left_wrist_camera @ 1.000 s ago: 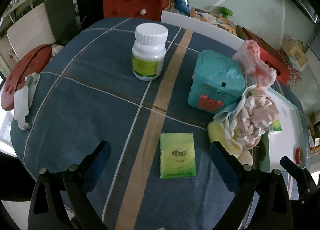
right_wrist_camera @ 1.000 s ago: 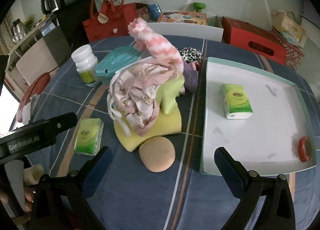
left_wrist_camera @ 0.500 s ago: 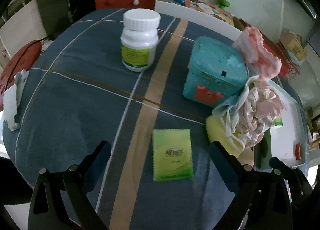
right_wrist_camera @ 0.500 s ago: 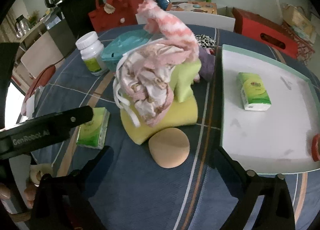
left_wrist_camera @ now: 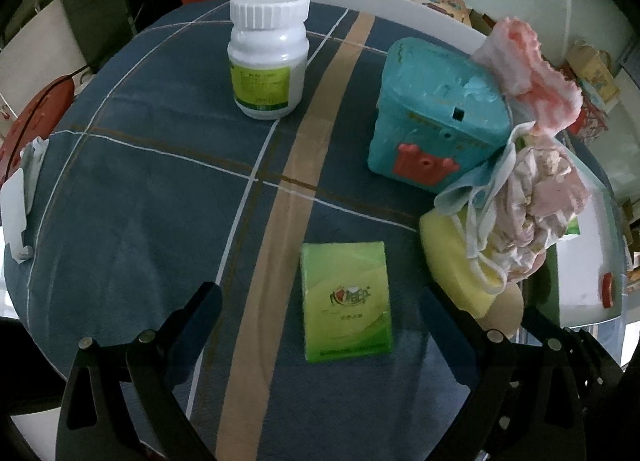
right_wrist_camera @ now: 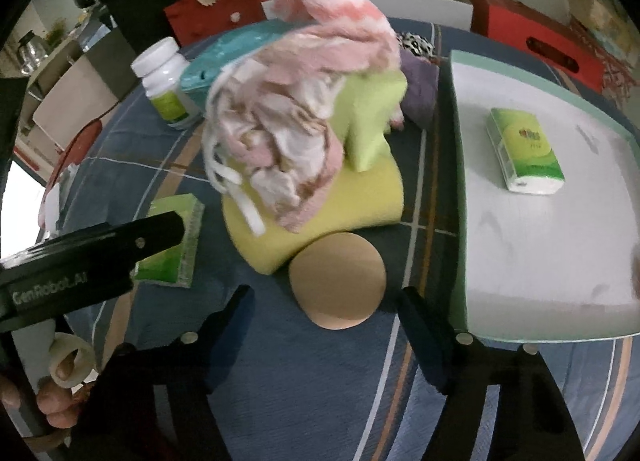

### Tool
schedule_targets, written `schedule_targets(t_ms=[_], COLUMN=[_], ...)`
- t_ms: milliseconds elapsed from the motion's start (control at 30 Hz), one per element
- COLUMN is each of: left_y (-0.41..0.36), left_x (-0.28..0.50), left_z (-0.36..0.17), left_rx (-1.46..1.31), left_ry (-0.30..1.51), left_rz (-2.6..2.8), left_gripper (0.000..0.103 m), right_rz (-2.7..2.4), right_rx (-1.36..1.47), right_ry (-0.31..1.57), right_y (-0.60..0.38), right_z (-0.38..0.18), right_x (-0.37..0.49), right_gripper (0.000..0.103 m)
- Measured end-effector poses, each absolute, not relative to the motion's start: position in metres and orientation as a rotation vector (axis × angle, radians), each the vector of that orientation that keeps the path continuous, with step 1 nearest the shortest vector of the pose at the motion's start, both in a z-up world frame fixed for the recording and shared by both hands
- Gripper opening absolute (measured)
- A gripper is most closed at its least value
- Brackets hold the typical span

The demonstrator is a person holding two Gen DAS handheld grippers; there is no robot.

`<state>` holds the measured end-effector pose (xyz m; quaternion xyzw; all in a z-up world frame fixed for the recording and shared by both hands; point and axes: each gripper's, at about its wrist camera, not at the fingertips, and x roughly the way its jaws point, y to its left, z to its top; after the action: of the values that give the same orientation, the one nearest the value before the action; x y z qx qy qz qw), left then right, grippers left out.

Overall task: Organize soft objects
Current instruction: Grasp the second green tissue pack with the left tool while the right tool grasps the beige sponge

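The right hand-held gripper [right_wrist_camera: 324, 309] stood spread over the tan round puff [right_wrist_camera: 338, 280], and its jaws had just been closing in — the puff sat between them, but the pads were not on it. The left hand-held gripper [left_wrist_camera: 320, 305] was spread wide too, with the green tissue pack [left_wrist_camera: 347, 313] lying flat between its fingers, untouched.

Risks, as I judged them: the puff was a thin, smooth disc lying flat on the table [left_wrist_camera: 132, 197], so the fingers could pinch the woven cloth instead, or skid over the disc's edge. It also touched the yellow sponge [right_wrist_camera: 360, 197] — a nudge there could topple the heap. That heap looked shaky: 1 lime foam block [right_wrist_camera: 370, 121] standing on the sponge, a crumpled pink-and-white rag bundle [right_wrist_camera: 280, 141] draped over it, and a fluffy pink-and-white cloth [right_wrist_camera: 328, 1] on top.

The tissue pack was a glossy film wrap, soft inside; it could buckle or slip.

Farther out stood hard things: a white plastic bottle [left_wrist_camera: 268, 61] and a teal box [left_wrist_camera: 436, 117]. The white tray [right_wrist_camera: 552, 221], with 1 pack [right_wrist_camera: 524, 149] already in it, lay just right of the puff.
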<state>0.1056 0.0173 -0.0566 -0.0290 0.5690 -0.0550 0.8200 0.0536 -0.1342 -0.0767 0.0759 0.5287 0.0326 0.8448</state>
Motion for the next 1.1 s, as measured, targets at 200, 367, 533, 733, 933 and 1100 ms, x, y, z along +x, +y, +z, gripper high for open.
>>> schedule_targets(t_ms=[200, 367, 533, 733, 933, 1100], left_y=[0.011, 0.008, 0.007, 0.013, 0.022, 0.029], left_x=[0.111, 0.117, 0.12, 0.12, 0.121, 0.116], left_z=[-0.065, -0.073, -0.08, -0.083, -0.079, -0.071], left_rx=[-0.049, -0.056, -0.082, -0.113, -0.131, -0.146], left_ry=[1.232, 1.262, 1.286, 1.28, 1.268, 1.245], left_rz=[-0.122, -0.131, -0.152, -0.151, -0.151, -0.157], left_gripper=[0.097, 0.073, 0.052, 0.049, 0.049, 0.049], right_rz=[0.046, 0.03, 0.026, 0.03, 0.04, 0.044], right_rx=[0.134, 0.08, 0.061, 0.065, 0.081, 0.088], right_ry=[1.124, 1.124, 1.119, 1.116, 1.111, 1.096], right_y=[-0.135, -0.127, -0.111, -0.111, -0.121, -0.125], right_z=[-0.082, -0.089, -0.096, -0.101, -0.087, -0.074], right_x=[0.061, 0.063, 0.066, 0.067, 0.058, 0.051], right_gripper=[0.066, 0.057, 0.052, 0.051, 0.051, 0.051])
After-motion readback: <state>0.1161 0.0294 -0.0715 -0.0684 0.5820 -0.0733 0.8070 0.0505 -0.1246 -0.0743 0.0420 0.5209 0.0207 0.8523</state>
